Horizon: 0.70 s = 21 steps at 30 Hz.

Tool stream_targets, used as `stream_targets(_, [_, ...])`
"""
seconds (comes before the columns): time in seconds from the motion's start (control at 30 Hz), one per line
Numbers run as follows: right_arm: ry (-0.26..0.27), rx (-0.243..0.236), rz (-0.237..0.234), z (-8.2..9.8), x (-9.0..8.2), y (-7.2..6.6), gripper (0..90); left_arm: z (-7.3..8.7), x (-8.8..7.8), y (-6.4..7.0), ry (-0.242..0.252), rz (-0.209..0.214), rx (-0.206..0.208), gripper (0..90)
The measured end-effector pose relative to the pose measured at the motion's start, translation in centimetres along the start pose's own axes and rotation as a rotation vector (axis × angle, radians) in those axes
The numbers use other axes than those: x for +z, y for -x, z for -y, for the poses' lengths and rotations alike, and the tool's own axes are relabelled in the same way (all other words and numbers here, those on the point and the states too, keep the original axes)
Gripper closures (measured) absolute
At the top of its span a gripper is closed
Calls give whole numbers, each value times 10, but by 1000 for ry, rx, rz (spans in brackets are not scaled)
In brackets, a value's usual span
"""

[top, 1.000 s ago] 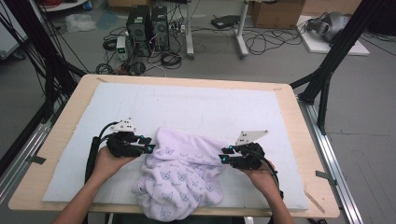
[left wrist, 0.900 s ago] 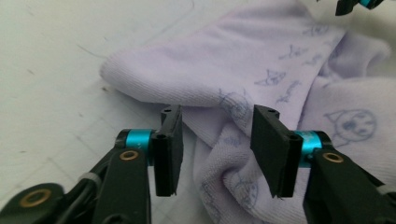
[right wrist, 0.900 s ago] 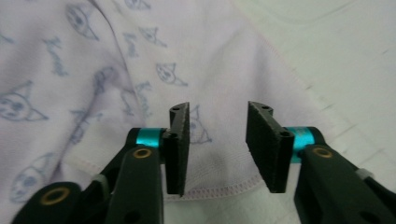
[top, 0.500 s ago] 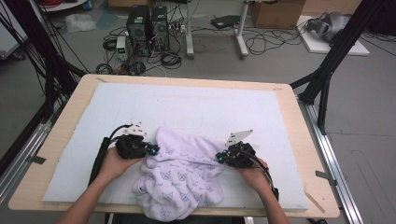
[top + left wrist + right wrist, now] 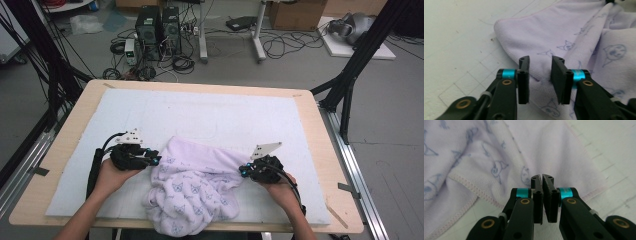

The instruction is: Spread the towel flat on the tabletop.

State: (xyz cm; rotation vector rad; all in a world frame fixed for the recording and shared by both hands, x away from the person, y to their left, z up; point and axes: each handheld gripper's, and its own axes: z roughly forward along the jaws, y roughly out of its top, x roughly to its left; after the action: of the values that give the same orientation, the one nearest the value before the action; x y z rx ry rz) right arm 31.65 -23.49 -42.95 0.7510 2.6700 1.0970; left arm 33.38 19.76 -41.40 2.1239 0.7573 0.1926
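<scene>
Two grippers: held one in each hand, set at opposite sides of the lilac cloth [image 5: 192, 192].
Cloth: lay crumpled on the white mat [image 5: 225, 115] at the middle of the worktop's [image 5: 312, 125] front edge, lowest fold reaching over that edge.
Left gripper [image 5: 540, 72]: jaws parted and just been opening; sat at the cloth's left side with a folded border behind the gap, pads not pressing on it, nothing held.
Right gripper [image 5: 542, 185]: jaws all but together, just eased apart by a sliver; hovered over the cloth's right border, no fabric seen in the slit.
Step in hand: judged as a re-grip between pinches, part of spreading or straightening the cloth.
Next move: probably called for finding a clean hem or corner on each side, closing on a single layer, then drawing outward and toward the worktop's far edge.
</scene>
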Motion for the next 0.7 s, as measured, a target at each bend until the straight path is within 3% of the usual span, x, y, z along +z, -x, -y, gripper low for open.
stream_targets(0.03, [36,14,16,-2,-4,2,761,0,2,-1,-7,-2,-3,618])
stream_targets(0.17, [28,34,13,-2,1,8,709,1,18,-5,-68,4,-15,618])
stream_targets(0.2, [-1,41,8,-1,7,10,682,3,25,-2,-100,15,2,717])
stream_targets(0.23, [-1,41,8,-1,7,10,682,3,25,-2,-100,15,2,775])
stream_targets(0.37, [-10,41,19,-1,13,10,719,1,22,1,-103,-12,27,827])
stream_targets(0.43, [-5,40,17,-1,14,10,761,0,13,0,-77,-45,24,834])
stream_targets(0.6, [10,25,8,-8,22,7,835,-8,-24,5,54,-149,30,836])
stream_targets(0.7, [-3,-19,12,-16,28,1,839,-8,-33,12,74,-146,44,829])
